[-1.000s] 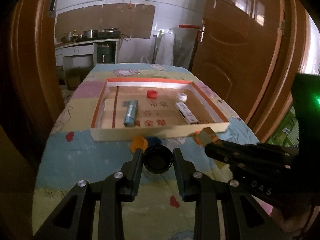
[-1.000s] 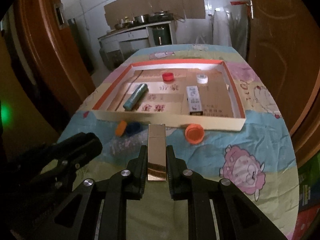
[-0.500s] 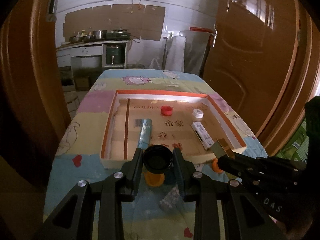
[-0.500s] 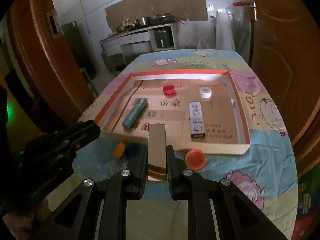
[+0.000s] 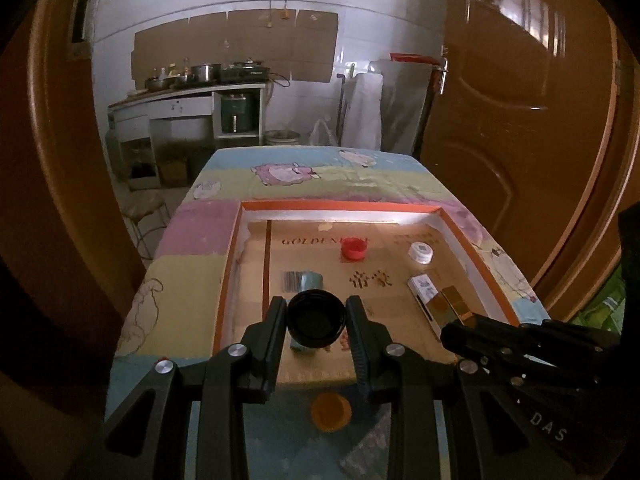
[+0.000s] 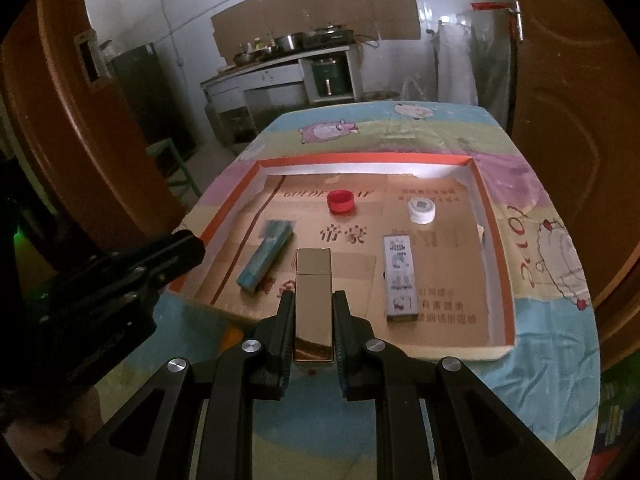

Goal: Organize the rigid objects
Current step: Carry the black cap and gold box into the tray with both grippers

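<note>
Two loads in the air at once, so most likely the carry-and-place step of the sorting. Left gripper (image 5: 316, 304) part-closed, pads pressed on a black cap (image 5: 316, 320), hollow side toward the lens, poised over the near-left floor of the cardboard tray (image 5: 340, 205). Right gripper (image 6: 313, 298) clamped narrow on a gold box (image 6: 314, 272), the box jutting forward past the fingertips over the tray's near wall. Already lying in the tray, seen from the right wrist: a red cap (image 6: 341, 202) at about twelve o'clock, a white cap (image 6: 421, 211) at about one, a white carton (image 6: 400, 276) at about three, a teal tube (image 6: 266, 256) at about nine. Outside it, on the tablecloth (image 6: 552, 352) toward six o'clock, an orange cap (image 5: 331, 412), not yet collected. Next move, by judgement: lower each load to a bare patch of floor, clear of the tube and the carton, then ease the jaws apart only once the piece rests flat; the tall gold box probably needs laying down rather than standing, lest it topple. Hard to read: most of the teal tube from the left wrist, masked by the black cap; the tray's near wall, behind both sets of fingers; a pale crinkled scrap beside the orange cap, too dim to name; the printing on the tray floor, partly covered; height of either load above the floor, impossible to tell.
</note>
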`<state>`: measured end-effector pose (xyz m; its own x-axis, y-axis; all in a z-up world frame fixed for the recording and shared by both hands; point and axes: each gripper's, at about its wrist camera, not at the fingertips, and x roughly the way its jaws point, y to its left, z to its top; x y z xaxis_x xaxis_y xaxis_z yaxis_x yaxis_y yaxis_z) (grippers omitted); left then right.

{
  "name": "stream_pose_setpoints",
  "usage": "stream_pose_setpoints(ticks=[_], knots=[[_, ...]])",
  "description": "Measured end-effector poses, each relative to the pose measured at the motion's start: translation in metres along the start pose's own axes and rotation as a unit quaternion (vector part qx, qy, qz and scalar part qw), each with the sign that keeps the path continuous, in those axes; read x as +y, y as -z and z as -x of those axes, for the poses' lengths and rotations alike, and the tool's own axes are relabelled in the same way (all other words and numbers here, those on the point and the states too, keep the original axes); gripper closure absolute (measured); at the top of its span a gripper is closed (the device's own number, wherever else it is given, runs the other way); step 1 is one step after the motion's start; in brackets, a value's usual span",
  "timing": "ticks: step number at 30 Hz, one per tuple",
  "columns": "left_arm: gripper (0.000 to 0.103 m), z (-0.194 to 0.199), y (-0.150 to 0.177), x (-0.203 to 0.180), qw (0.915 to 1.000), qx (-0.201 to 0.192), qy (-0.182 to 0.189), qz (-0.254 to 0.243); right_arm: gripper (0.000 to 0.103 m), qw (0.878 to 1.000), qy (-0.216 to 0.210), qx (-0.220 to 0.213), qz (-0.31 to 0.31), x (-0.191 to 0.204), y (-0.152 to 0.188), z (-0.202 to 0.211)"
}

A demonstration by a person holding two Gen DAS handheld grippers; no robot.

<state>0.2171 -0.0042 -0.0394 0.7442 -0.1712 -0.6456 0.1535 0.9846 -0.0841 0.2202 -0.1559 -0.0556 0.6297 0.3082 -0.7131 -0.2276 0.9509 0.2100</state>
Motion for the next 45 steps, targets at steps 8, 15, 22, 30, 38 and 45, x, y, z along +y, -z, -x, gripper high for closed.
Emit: stream_pose_setpoints(ticks=[8, 15, 22, 30, 38, 45], knots=[[0.072, -0.022, -0.016, 0.010, 0.9999, 0.007, -0.007, 0.003, 0.085, 1.000, -0.003, 0.004, 0.002, -0.005, -0.018, -0.017], [0.072, -0.043, -0.028, 0.018, 0.9997, 0.020, -0.009, 0.009, 0.085, 1.000, -0.004, 0.013, 0.002, -0.010, -0.031, -0.035], [0.072, -0.064, -0.041, 0.025, 0.9992, 0.035, -0.006, 0.017, 0.085, 1.000, -0.004, 0.019, 0.004, -0.016, -0.040, -0.049], [0.072, -0.088, -0.053, 0.030, 0.9984, 0.050, -0.004, 0.024, 0.085, 1.000, -0.010, 0.025, 0.006, -0.019, -0.050, -0.066], [0.072, -0.117, -0.060, 0.040, 0.9964, 0.074, -0.020, 0.037, 0.085, 0.999, -0.016, 0.042, 0.005, -0.019, -0.051, -0.087], [0.072, -0.141, -0.057, 0.046, 0.9931, 0.104, -0.018, 0.052, 0.085, 0.998, -0.014, 0.055, 0.008, -0.019, -0.050, -0.102]])
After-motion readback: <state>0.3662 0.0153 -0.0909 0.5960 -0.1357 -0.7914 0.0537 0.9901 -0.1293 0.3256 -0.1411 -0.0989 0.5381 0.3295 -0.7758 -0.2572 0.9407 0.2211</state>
